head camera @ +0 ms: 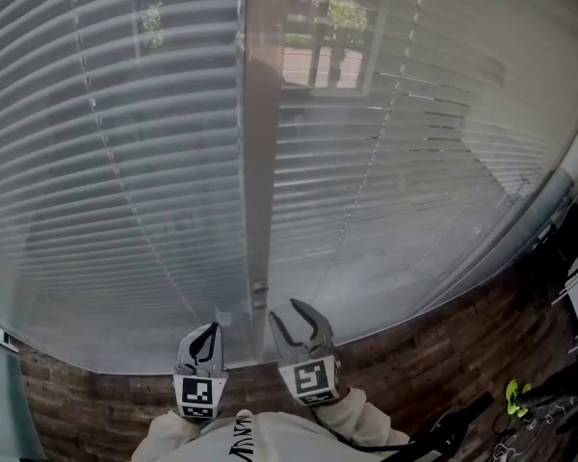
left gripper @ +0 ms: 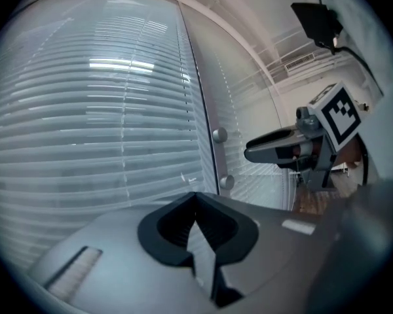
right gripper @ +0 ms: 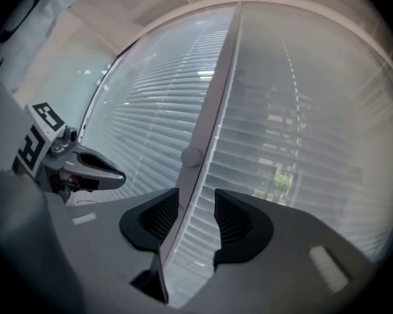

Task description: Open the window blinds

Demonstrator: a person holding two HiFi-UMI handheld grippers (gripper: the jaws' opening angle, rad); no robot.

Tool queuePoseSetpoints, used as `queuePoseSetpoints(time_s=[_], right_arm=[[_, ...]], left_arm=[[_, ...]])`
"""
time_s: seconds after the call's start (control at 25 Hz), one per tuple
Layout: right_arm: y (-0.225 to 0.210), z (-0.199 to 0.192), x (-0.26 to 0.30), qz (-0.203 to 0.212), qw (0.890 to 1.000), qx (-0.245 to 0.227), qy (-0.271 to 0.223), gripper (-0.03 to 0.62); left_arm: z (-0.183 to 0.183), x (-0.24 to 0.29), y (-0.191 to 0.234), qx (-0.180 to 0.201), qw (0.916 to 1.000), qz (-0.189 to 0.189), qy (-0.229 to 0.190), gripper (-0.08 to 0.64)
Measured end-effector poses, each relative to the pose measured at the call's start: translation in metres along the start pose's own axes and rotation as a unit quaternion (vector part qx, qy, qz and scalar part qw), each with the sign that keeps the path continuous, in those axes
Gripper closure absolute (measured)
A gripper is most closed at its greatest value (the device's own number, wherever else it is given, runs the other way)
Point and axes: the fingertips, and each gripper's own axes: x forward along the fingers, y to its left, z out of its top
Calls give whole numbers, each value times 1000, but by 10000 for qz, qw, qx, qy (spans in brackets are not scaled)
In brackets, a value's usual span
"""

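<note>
**A:** Where do things stand, and what worries you?

**B:** The blinds hang straight ahead in two panels, the left blind (head camera: 106, 162) and the right blind (head camera: 414, 181), with a pale upright post (head camera: 260, 162) between them. The right claw (right gripper: 195, 209) is open. Nothing is pressed by its pads, and the post with a round knob (right gripper: 191, 156) shows through the gap beyond them. The left claw (left gripper: 196, 231) is closed on nothing, just beside the right one.

**A:** So the risk?

**B:** I'd guess that knob tilts the slats. It is small and smooth, so a claw closing slightly off-centre could pinch the post instead, or slide off the knob as the wrist rolls. Turning it the wrong way would shut the slats further. The two claws are also close together, so a wide roll could knock one against the other. A claw pushed too far forward could bend the thin slats.

**A:** And the surroundings?

**B:** There is no worktop, only the window. A building (head camera: 328, 46) shows through the right blind's upper slats, while the left blind lets less through. Below the window runs a brown brick wall (head camera: 443, 340). Dark clutter, with something yellow-green (head camera: 512, 393) in it, sits low on the right, too small to identify.
</note>
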Motion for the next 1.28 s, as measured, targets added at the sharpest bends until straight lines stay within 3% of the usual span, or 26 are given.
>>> queuePoseSetpoints(time_s=[0.16,0.32,0.56,0.64,0.76,0.8,0.92,1.08,1.16,1.28], right_arm=[[2,15,9,-53,9941,-1079,99,426],[7,24,17,-92,9831,-1817,180,405],[10,33,26,-324,9556,-2916,290,387],[10,37,28,-496,9365,-3457,325,387],[10,41,32,-785,8907,-4463,365,388],[11,40,34,-792,8810,-4647,399,388],[15,40,37,-753,8636,-4961,490,388],[15,45,40,-882,8514,-5149,472,393],[14,48,40,-982,8483,-5185,443,419],[16,46,41,-1032,8540,-5082,414,452]], left_arm=[[-2,1,2,-31,10000,16,-7,560],[-2,2,5,-67,10000,42,-33,560],[-2,3,8,-98,9999,64,-74,560],[-2,3,9,-105,9999,71,-77,560],[-2,4,10,-114,9999,79,-97,560],[-1,5,10,-120,9998,80,-110,560],[-1,5,11,-137,9998,85,-140,560],[0,6,12,-155,9997,92,-148,560],[0,6,12,-160,9997,87,-161,560],[1,7,12,-156,9997,77,-164,560]])
